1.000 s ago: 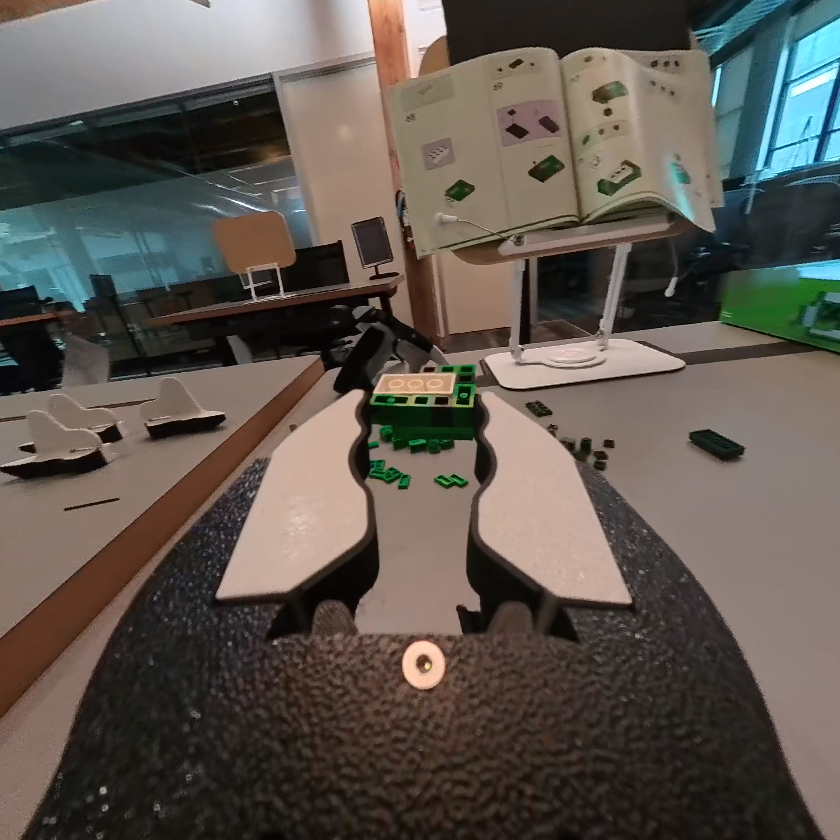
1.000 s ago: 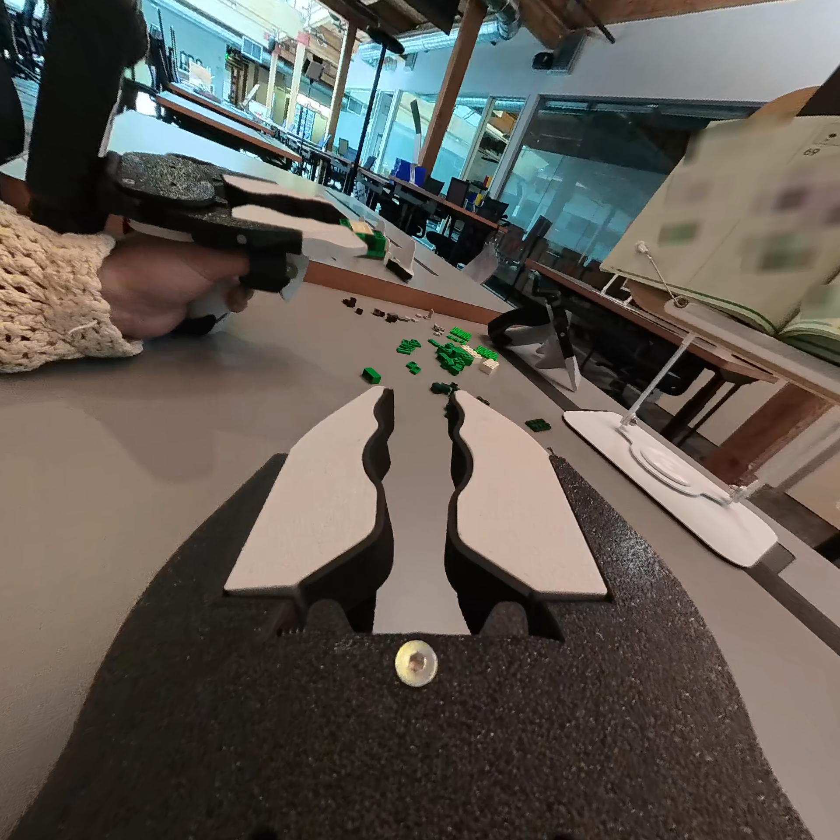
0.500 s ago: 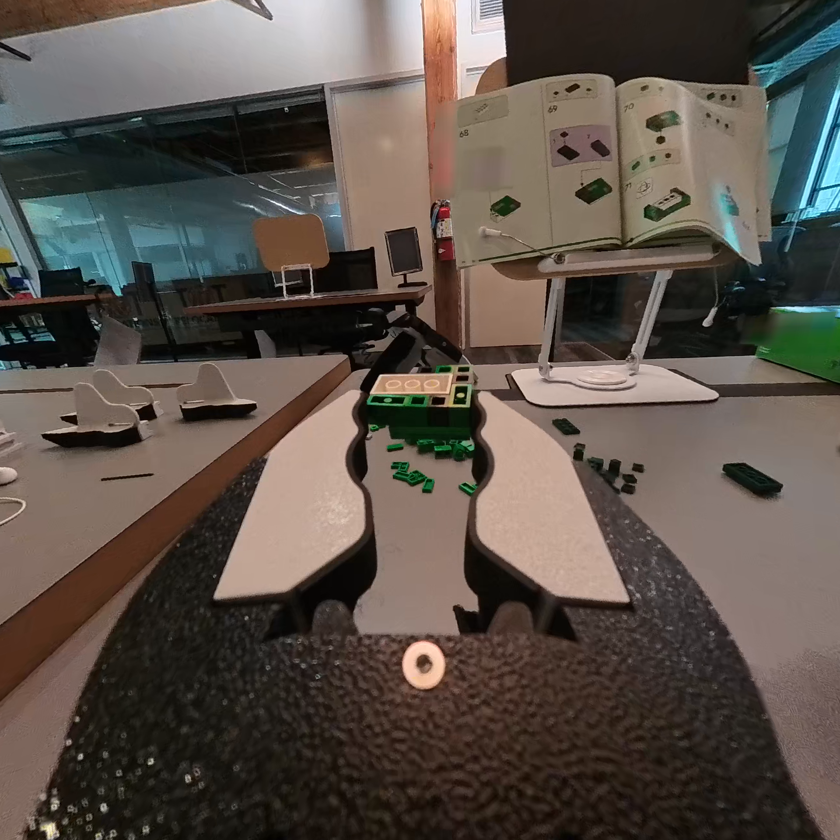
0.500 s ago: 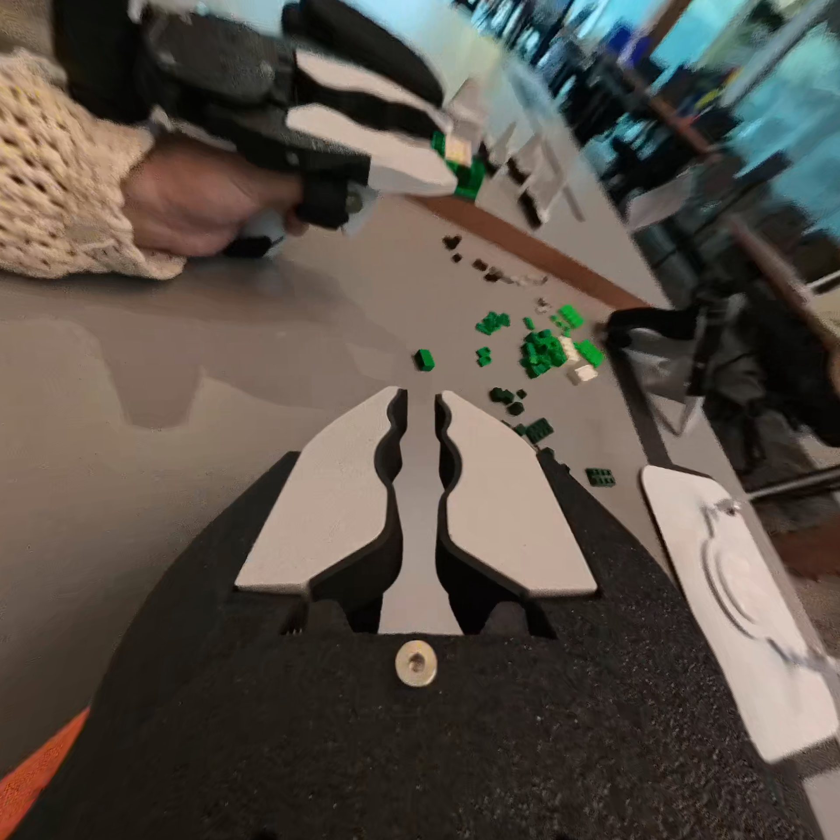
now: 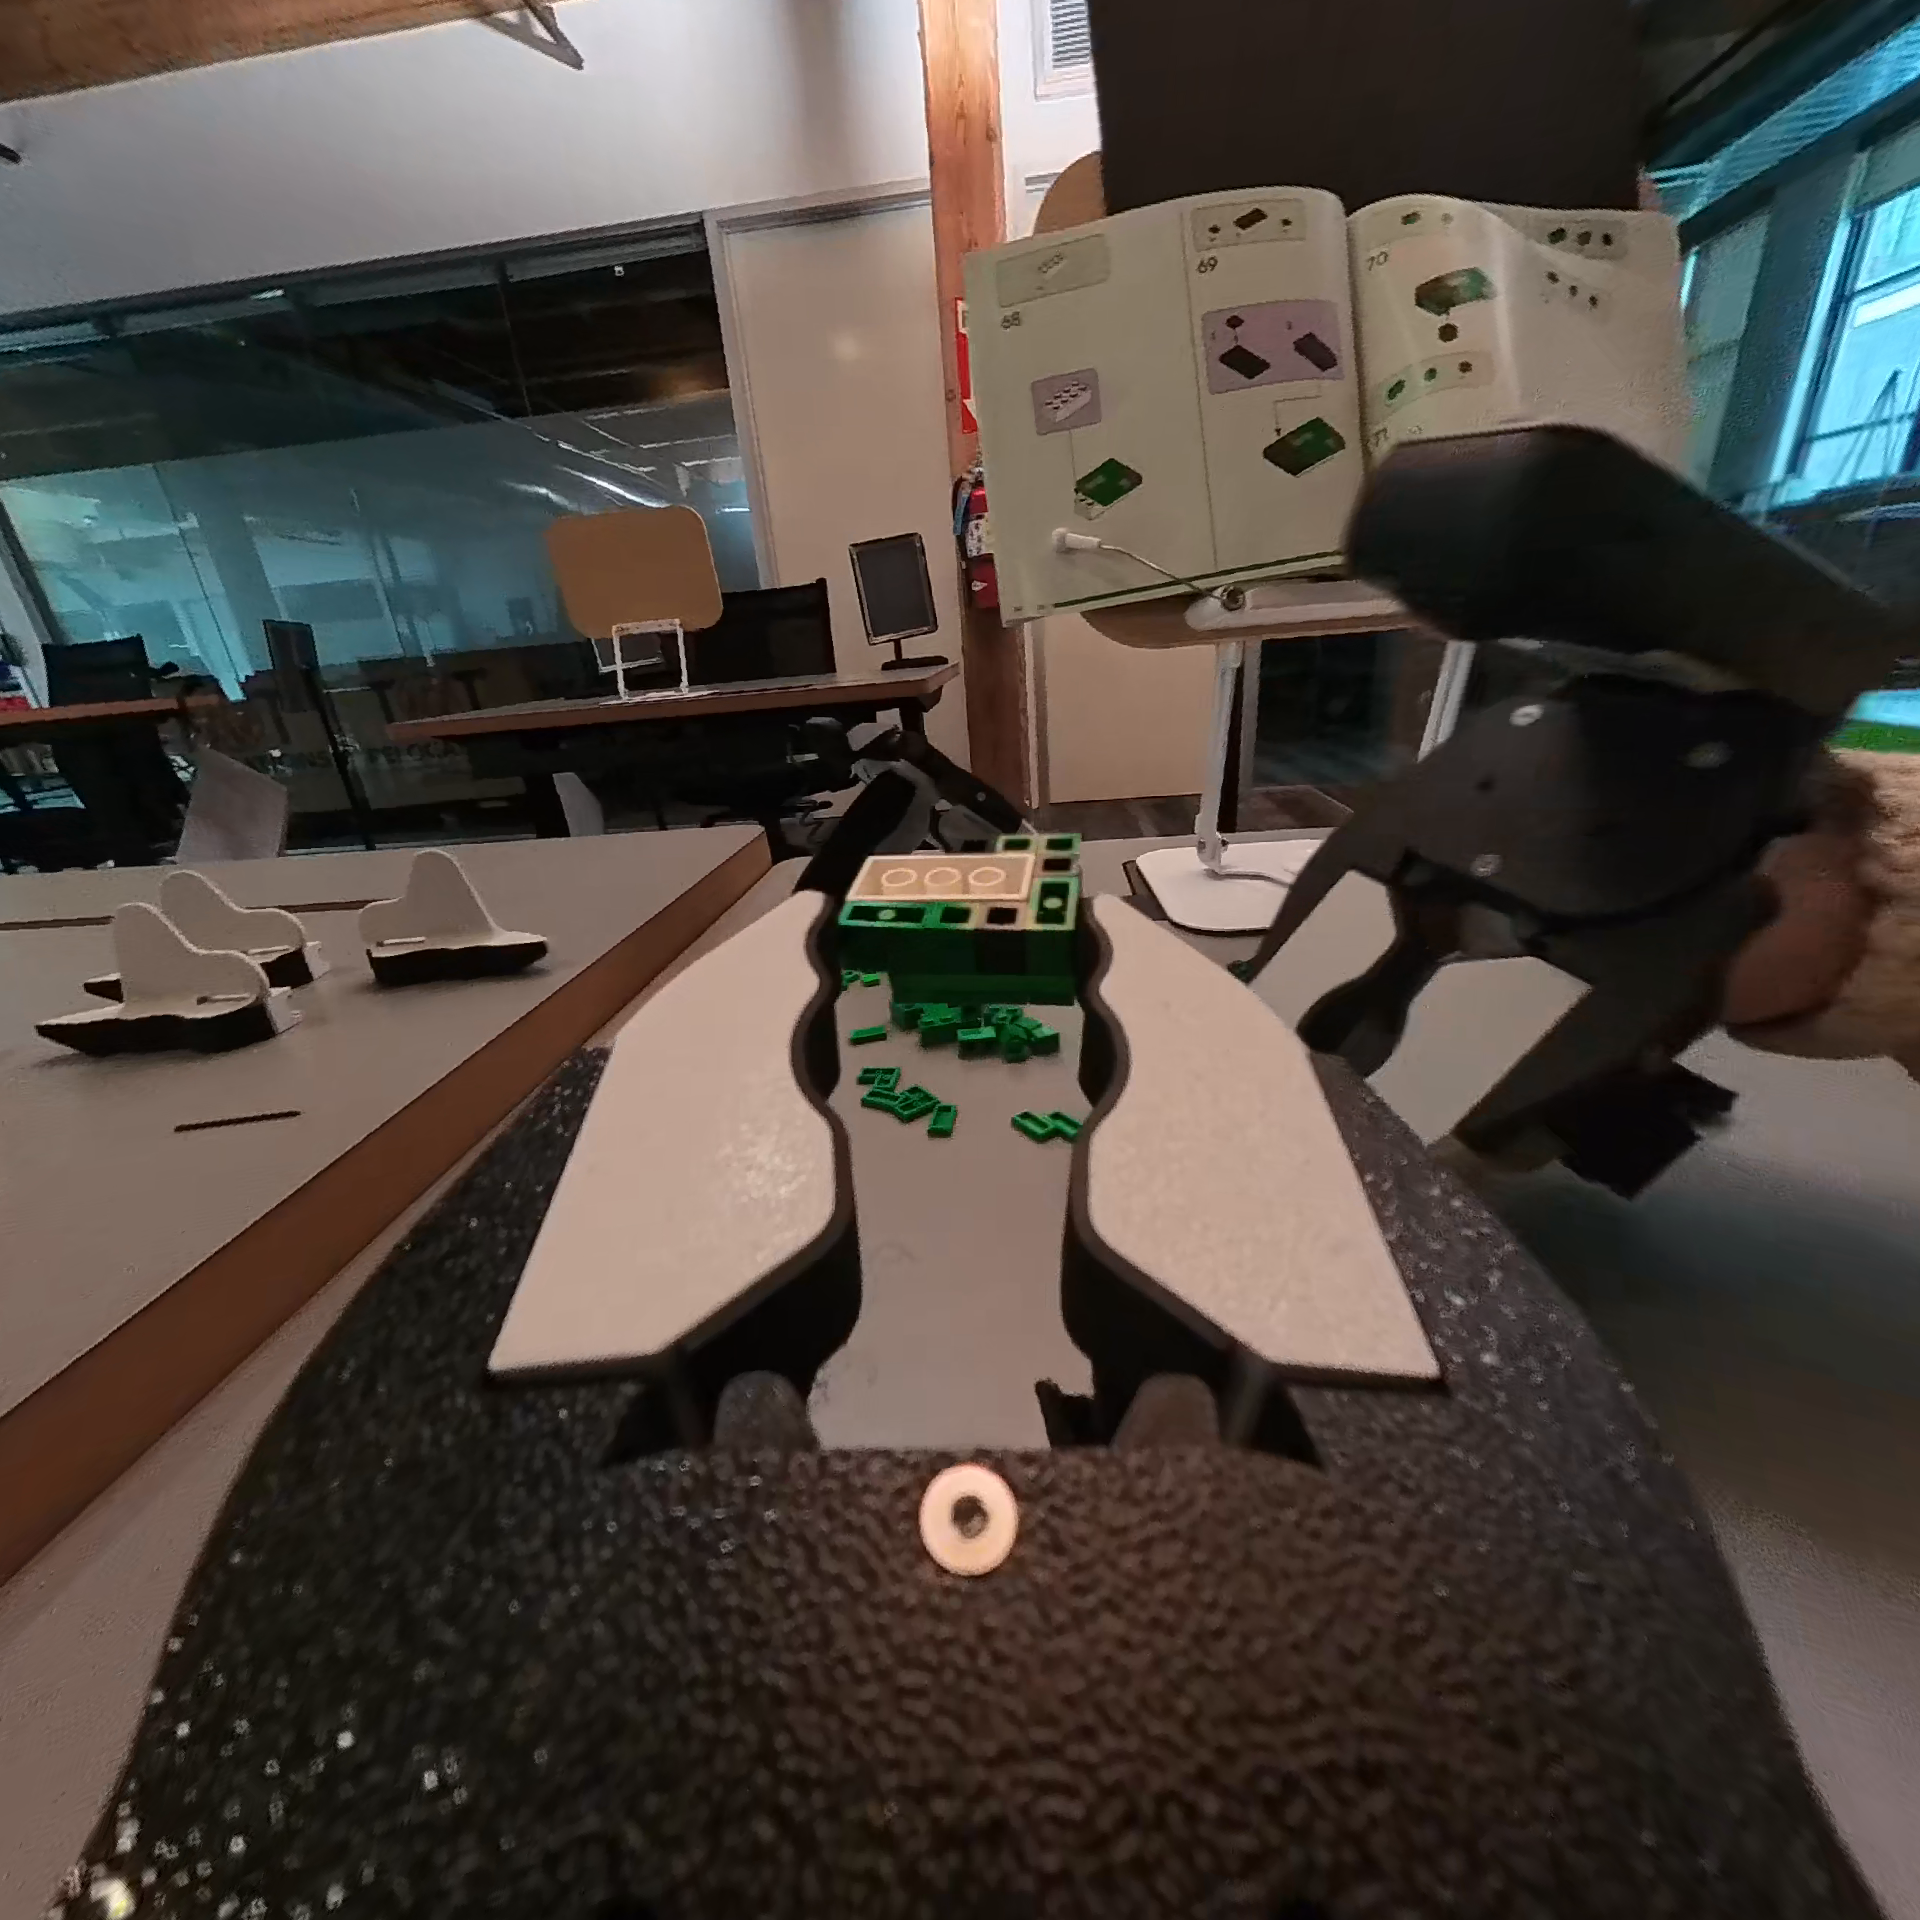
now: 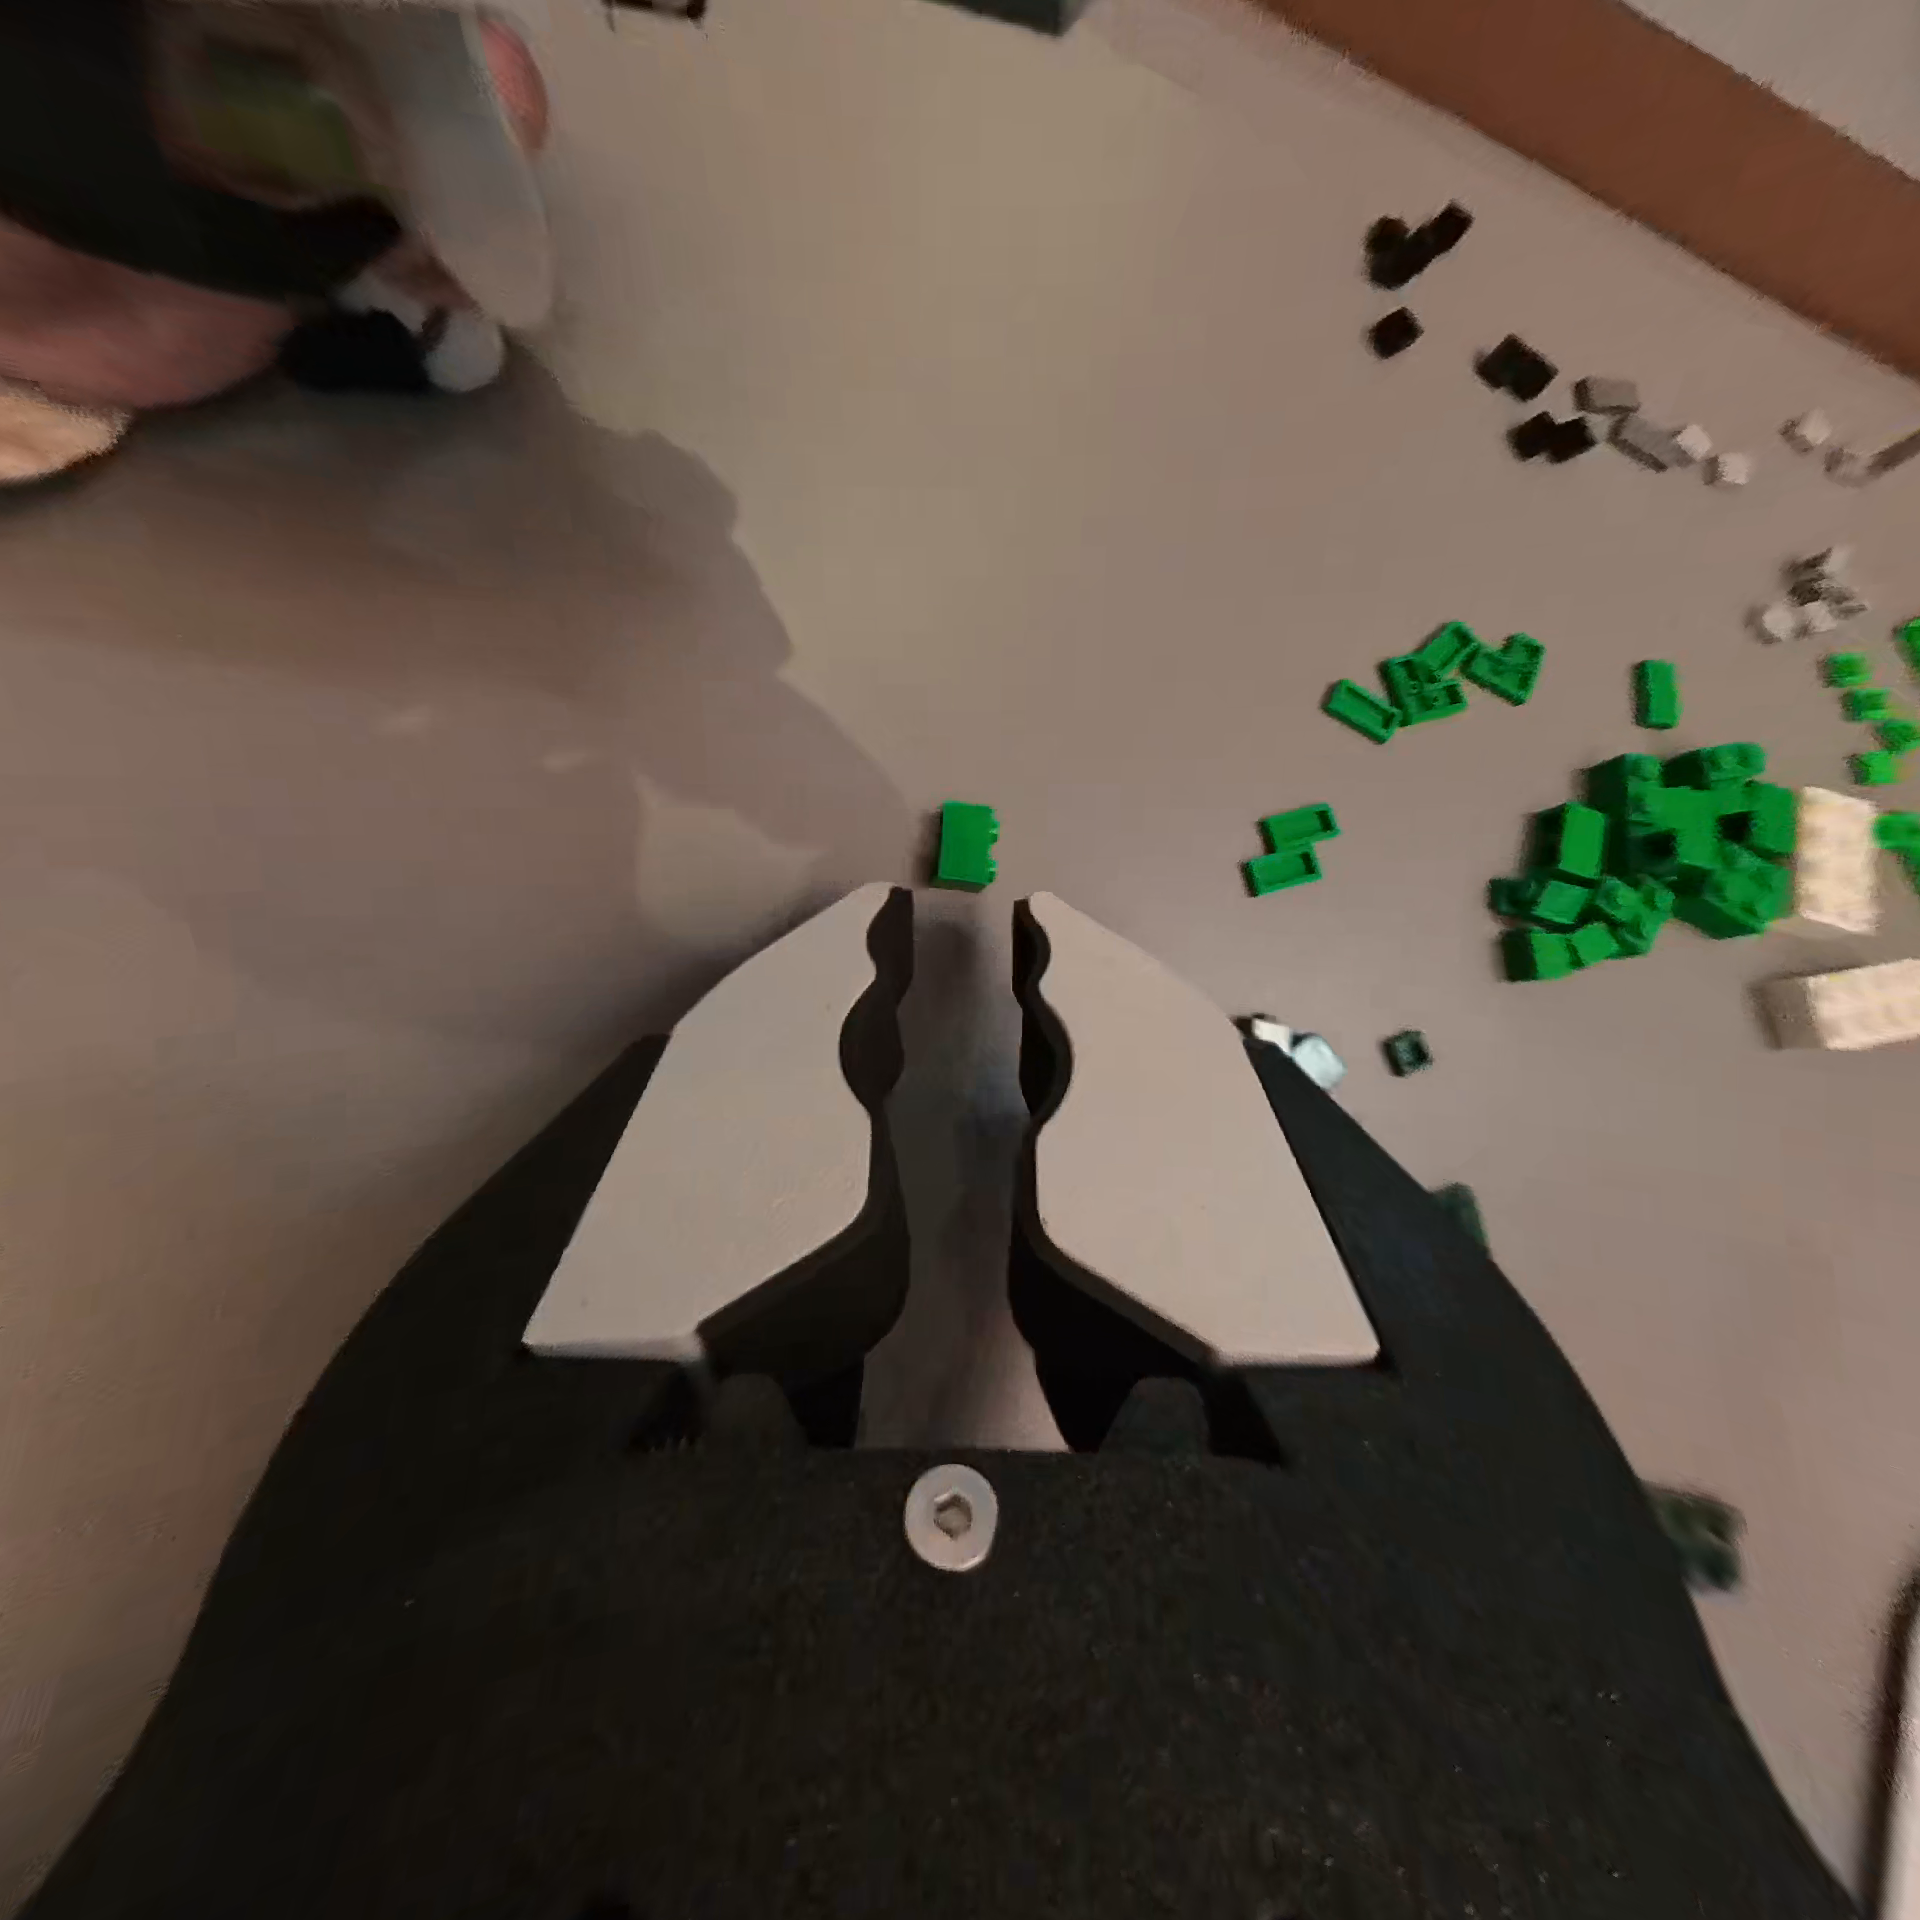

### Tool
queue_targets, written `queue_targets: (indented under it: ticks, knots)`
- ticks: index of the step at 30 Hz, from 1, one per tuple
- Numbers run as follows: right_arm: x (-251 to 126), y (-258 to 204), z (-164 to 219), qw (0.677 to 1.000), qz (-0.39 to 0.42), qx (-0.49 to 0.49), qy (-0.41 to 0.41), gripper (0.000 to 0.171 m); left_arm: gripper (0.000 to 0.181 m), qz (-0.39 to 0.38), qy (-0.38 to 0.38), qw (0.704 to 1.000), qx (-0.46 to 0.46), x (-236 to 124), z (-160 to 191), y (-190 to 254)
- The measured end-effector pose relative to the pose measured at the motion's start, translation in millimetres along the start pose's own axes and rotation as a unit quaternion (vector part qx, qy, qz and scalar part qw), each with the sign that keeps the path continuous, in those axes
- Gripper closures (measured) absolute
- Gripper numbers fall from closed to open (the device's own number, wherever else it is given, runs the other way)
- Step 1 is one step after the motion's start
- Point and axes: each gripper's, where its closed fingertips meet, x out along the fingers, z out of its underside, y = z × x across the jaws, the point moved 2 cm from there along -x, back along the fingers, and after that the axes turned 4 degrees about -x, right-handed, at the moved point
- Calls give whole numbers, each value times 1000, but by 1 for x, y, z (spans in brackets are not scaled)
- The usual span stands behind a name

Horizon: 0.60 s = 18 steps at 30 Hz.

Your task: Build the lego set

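My left gripper [image 5: 961, 935] is shut on a green lego assembly [image 5: 961, 940] with a tan plate on top, held above the table. My right gripper [image 6: 961, 899] is slightly open and empty, pointing down at the table. Its tips are just short of a small green brick [image 6: 966, 844]. The right gripper also shows in the left wrist view [image 5: 1558, 883], at the right, tilted down, held by a hand. The left gripper [image 6: 312, 177] is a blur at the upper left of the right wrist view.
A pile of green pieces [image 6: 1662, 852] and tan bricks [image 6: 1839, 997] lie to the right, black pieces [image 6: 1455, 291] and grey pieces [image 6: 1662, 436] farther off. An instruction booklet [image 5: 1299, 395] stands on a white stand. Spare gripper fingers [image 5: 447, 935] rest on the neighbouring table. My hands' fingertips stand some 12 cm from each other.
My right gripper has swung down toward the table and come up to the small green brick, entering the left wrist view. My left gripper still holds the assembly, nearly unmoved.
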Motion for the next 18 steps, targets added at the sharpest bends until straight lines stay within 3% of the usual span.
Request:
queue_targets:
  ticks: [9, 11, 18]
  knots:
    - [16, 3, 1, 999, -42, -6, -17, 152, 138, 3, 0, 1000, -7, 1, 0, 0]
    - [17, 3, 2, 999, -41, -13, -24, 159, 138, 3, -1, 1000, -5, 1, 0, 0]
    - [-23, -5, -9, 1000, -20, -14, 9, 160, 138, 44, -44, 998, 32, 3, 9, 15]
